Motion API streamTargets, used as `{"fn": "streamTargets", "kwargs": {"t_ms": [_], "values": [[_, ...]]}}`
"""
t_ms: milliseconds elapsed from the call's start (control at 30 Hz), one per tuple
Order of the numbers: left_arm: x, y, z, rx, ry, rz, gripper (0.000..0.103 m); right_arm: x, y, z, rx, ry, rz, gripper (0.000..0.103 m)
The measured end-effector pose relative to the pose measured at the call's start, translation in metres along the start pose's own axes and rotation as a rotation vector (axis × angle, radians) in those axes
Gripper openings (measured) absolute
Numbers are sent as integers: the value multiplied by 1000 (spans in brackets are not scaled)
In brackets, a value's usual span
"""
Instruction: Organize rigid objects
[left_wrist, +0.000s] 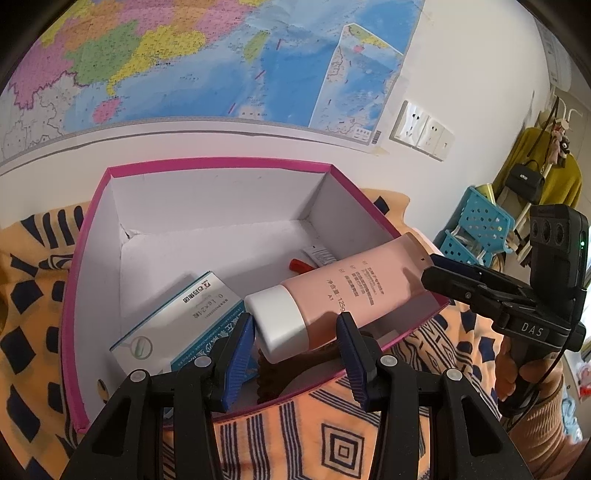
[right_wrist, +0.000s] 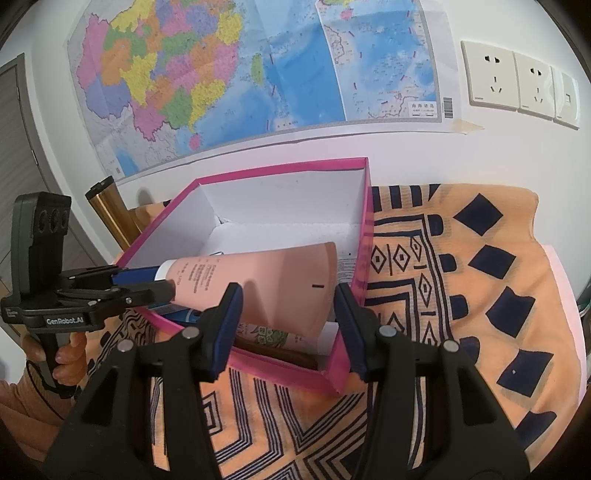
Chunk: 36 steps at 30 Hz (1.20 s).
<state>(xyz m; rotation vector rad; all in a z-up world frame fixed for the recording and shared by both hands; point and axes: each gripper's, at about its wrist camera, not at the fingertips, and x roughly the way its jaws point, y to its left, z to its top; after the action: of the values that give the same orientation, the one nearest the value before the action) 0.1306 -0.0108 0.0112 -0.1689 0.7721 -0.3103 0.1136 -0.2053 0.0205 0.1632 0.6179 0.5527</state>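
- The left gripper (left_wrist: 295, 347) stands wide open, one finger on each side of the white cap (left_wrist: 277, 323) of the pink tube (left_wrist: 351, 284), not pressing it.
- The right gripper (right_wrist: 288, 325) is also open around the flat tail of the tube; contact I cannot tell.
- The tube lies tilted over the near right rim of the pink box (left_wrist: 88, 258).
- Inside the box lies a white and blue carton (left_wrist: 177, 325).
- The box rests on an orange patterned cloth (right_wrist: 461, 295).

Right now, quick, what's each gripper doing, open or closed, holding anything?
Left gripper: open, fingers either side of the pink tube's white cap, not clamped.
Right gripper: open around the tube's crimped end, not gripping.
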Motion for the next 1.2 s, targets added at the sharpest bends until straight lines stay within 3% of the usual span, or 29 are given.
{"fn": "streamTargets", "kwargs": {"t_ms": [1200], "values": [[6, 8, 5, -30, 22, -15, 46, 5, -2, 7, -10, 6, -8, 54]]}}
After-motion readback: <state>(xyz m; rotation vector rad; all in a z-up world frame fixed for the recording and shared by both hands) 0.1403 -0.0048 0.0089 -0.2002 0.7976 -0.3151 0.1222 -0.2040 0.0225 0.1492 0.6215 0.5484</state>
